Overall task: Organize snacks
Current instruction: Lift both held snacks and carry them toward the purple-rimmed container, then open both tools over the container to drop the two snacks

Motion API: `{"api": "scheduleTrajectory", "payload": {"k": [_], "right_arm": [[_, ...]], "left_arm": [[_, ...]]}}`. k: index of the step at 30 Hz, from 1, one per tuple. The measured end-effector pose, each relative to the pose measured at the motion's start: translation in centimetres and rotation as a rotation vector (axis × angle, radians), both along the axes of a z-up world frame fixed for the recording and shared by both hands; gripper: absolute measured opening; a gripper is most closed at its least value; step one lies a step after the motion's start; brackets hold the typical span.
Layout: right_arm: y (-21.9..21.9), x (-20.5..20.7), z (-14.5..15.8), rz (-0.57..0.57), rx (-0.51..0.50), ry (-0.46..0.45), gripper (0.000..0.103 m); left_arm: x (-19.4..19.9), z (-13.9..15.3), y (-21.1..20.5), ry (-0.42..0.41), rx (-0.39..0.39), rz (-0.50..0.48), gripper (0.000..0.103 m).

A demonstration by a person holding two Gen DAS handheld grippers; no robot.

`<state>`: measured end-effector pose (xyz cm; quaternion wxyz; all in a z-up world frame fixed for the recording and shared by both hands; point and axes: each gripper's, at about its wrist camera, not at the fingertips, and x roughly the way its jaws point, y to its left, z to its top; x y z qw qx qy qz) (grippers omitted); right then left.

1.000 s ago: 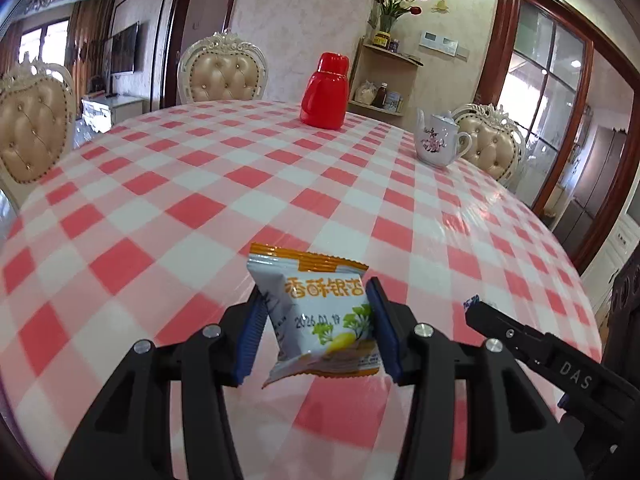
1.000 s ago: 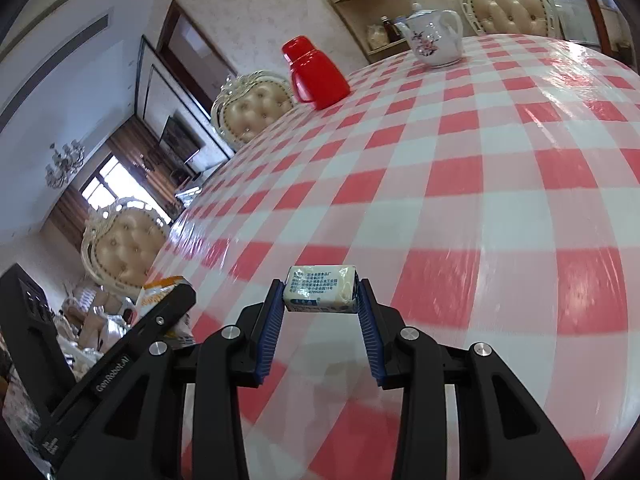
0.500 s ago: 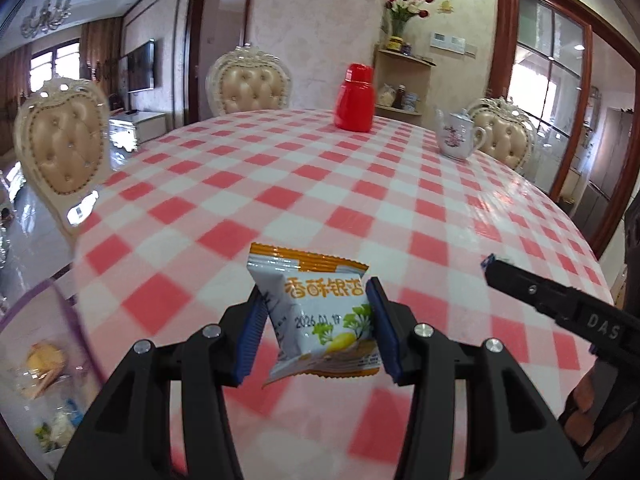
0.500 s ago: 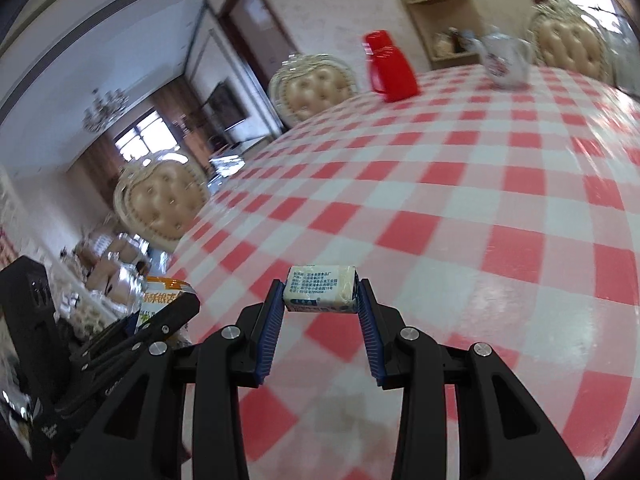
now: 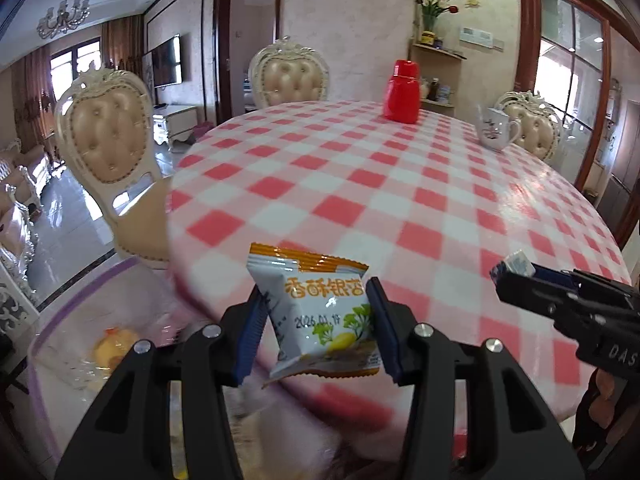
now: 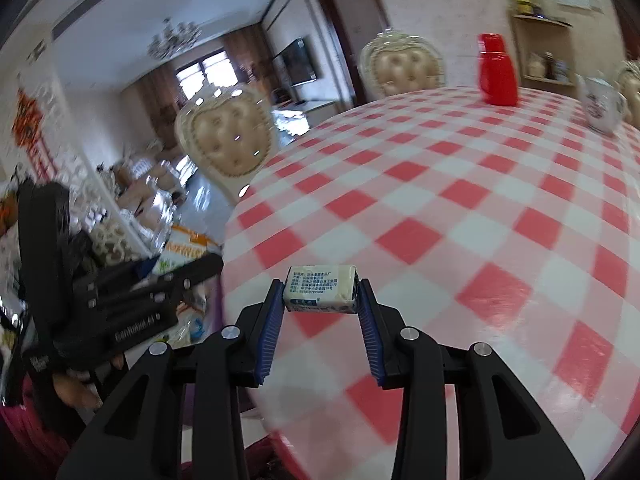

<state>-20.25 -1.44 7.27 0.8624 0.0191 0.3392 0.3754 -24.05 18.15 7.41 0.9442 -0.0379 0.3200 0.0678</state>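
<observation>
My left gripper (image 5: 314,312) is shut on a white and orange snack packet (image 5: 320,312) and holds it upright over the table's near left edge. A clear bin with a purple rim (image 5: 60,312) lies below left of it, with wrapped snacks inside. My right gripper (image 6: 320,300) is shut on a small white wrapped candy (image 6: 320,289), above the red and white checked table (image 6: 460,220). The right gripper also shows at the right of the left wrist view (image 5: 516,270). The left gripper with its packet shows at the left of the right wrist view (image 6: 192,260).
A red jug (image 5: 402,92) and a white floral teapot (image 5: 496,130) stand at the far side of the table. Padded chairs (image 5: 104,148) stand around it. The table edge curves just under both grippers.
Both grippers have pulled back and to the left, from over the table to its near left edge. The bin has come into view below the left gripper. Both keep their snacks.
</observation>
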Motion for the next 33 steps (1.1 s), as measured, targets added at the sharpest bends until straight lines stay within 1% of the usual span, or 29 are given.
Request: {"api": "scheduleTrajectory", "payload": {"k": [4,6,10,13,15,16,18,19,22,27,28,29,30,31,32,33], "right_arm": [[3.7,-1.9,-0.1,0.087,-0.055,-0.019,0.036],[5.5,-2.7,-0.3,0.133,-0.075,-0.022,0.036],[9.8,-4.3,-1.0,0.226,-0.125,-0.026,0.036],[12.8,-5.4,-1.8,0.291,-0.166,-0.030,0.037],[14.6,-6.2,-2.3,0.328,-0.190,-0.034,0.037],[15.3,-6.5,-2.6,0.344,-0.202,-0.035,0.037],[16.4,-7.0,-3.0,0.366,-0.218,-0.033,0.037],[16.9,-7.2,-3.2,0.372,-0.223,-0.031,0.037],[18.0,-7.3,-3.7,0.394,-0.240,-0.026,0.037],[19.3,-7.1,-3.9,0.420,-0.232,-0.005,0.037],[19.5,-7.1,-3.9,0.426,-0.217,0.001,0.039],[19.6,-7.0,-3.9,0.429,-0.207,0.006,0.041],[19.6,-7.0,-3.8,0.430,-0.196,0.017,0.049],[19.5,-6.9,-3.7,0.424,-0.190,0.023,0.061],[19.3,-6.8,-3.5,0.411,-0.183,0.024,0.066],[19.3,-6.6,-3.4,0.403,-0.175,0.025,0.072]], "left_arm": [[-1.7,0.5,3.1,0.003,0.049,0.032,0.049],[-2.7,0.6,4.8,0.001,0.055,0.051,0.049],[-4.7,0.6,8.7,0.002,0.023,0.106,0.049],[-5.1,0.7,11.0,0.001,0.007,0.140,0.049],[-5.6,0.9,12.0,-0.020,-0.003,0.174,0.049],[-6.0,0.8,12.6,-0.039,-0.004,0.208,0.049],[-6.1,0.6,13.3,-0.046,0.020,0.247,0.050],[-6.1,0.4,13.7,-0.035,0.033,0.258,0.050],[-6.2,-0.1,15.1,-0.017,-0.004,0.266,0.050],[-5.8,-0.6,15.1,0.004,0.001,0.267,0.050],[-5.9,-0.5,15.1,0.001,0.000,0.269,0.050],[-6.0,-0.4,15.1,-0.006,-0.008,0.271,0.056],[-6.0,-0.3,15.3,-0.023,-0.025,0.274,0.081],[-6.3,-0.1,15.4,-0.048,-0.040,0.278,0.092],[-6.7,0.2,15.5,-0.084,-0.049,0.290,0.101],[-6.9,0.5,15.6,-0.096,-0.043,0.308,0.101]]}}
